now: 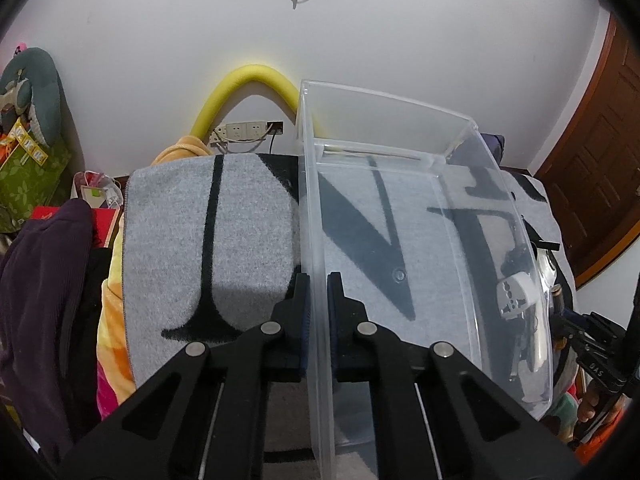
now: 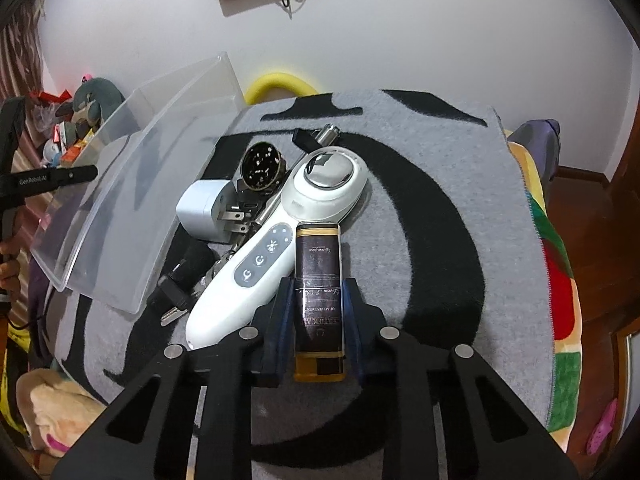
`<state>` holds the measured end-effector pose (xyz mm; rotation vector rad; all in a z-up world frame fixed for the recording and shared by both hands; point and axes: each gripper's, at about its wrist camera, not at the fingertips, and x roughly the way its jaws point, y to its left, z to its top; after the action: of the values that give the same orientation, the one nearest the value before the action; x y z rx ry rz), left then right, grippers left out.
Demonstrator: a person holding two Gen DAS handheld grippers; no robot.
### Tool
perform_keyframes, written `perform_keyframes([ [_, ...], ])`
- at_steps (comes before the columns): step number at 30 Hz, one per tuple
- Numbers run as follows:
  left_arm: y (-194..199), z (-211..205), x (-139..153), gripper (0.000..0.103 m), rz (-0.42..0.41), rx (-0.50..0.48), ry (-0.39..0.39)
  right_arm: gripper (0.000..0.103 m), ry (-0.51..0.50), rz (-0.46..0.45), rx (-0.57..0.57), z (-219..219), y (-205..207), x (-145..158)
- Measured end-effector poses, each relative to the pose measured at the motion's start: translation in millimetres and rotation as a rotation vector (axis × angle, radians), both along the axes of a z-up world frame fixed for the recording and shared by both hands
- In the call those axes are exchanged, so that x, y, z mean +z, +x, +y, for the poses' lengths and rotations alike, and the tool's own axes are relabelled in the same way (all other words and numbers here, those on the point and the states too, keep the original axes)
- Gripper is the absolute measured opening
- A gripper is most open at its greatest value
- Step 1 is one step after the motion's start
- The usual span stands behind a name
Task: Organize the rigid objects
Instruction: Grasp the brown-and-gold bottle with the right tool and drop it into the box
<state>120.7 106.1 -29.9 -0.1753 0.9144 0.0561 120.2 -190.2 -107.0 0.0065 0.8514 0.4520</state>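
Left gripper clamped on bin wall, tilting it to receive. Right gripper closed on lighter, beside massager in pile on rug.

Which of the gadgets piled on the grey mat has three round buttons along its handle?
The white massager, lying beside the dark bottle in the right gripper. The pale plug adapter and black round device show no buttons.
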Motion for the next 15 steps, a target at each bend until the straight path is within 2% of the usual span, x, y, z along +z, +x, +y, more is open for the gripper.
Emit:
perform_keyframes([
  [4,-0.2,-0.2,0.1,0.007,-0.003,0.003,0.000,0.021,0.017,-0.047,-0.015,-3.0,-7.1,18.7],
  [8,-0.3,0.4,0.1,0.007,-0.002,0.005,-0.003,0.021,0.050,-0.130,-0.004,3.0,-12.6,53.2],
  [15,0.4,0.8,0.1,0.007,-0.002,0.006,-0.005,0.021,0.097,-0.251,0.098,51.0,-13.3,108.7],
])
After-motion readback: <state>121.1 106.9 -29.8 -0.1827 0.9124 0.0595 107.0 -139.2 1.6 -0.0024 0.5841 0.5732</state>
